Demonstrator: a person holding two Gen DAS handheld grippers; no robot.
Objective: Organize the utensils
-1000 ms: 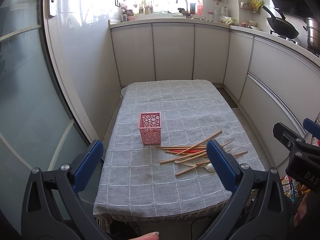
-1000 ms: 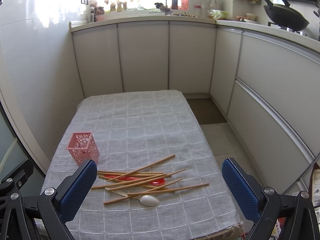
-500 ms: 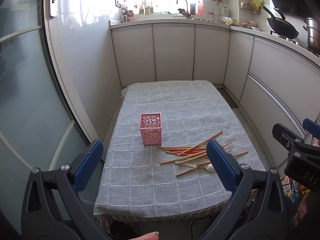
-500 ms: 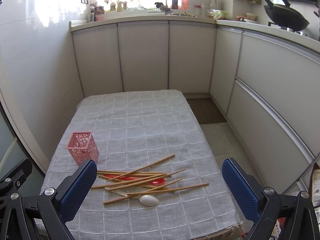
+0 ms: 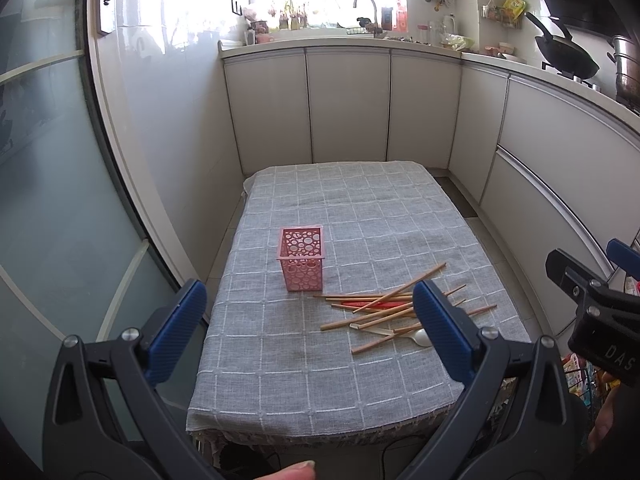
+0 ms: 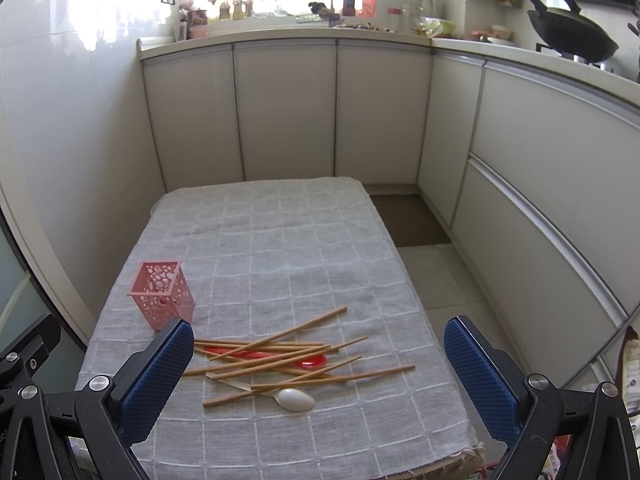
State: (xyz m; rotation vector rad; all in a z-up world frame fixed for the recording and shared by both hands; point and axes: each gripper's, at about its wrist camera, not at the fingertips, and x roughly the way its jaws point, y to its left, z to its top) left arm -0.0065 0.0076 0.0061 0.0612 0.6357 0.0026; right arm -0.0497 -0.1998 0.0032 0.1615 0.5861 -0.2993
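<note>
A pink perforated holder [image 5: 302,258] stands upright and empty on the grey checked tablecloth [image 5: 352,216]; it also shows in the right wrist view [image 6: 162,294]. To its right lies a loose pile of wooden chopsticks [image 5: 394,306] [image 6: 288,354], a red spoon [image 6: 308,361] under them and a white spoon [image 6: 295,399] at the front. My left gripper [image 5: 310,330] is open and empty, held above the table's near edge. My right gripper [image 6: 320,374] is open and empty, hovering short of the pile. The right gripper's body shows in the left wrist view [image 5: 592,312].
White kitchen cabinets [image 6: 288,112] wrap the far and right sides. A glass sliding door [image 5: 52,200] stands to the left. A wok [image 6: 572,38] sits on the stove at the right. The table's near edge [image 5: 320,430] is just below both grippers.
Almost nothing has moved; the left wrist view has shifted very slightly. Both grippers stay open.
</note>
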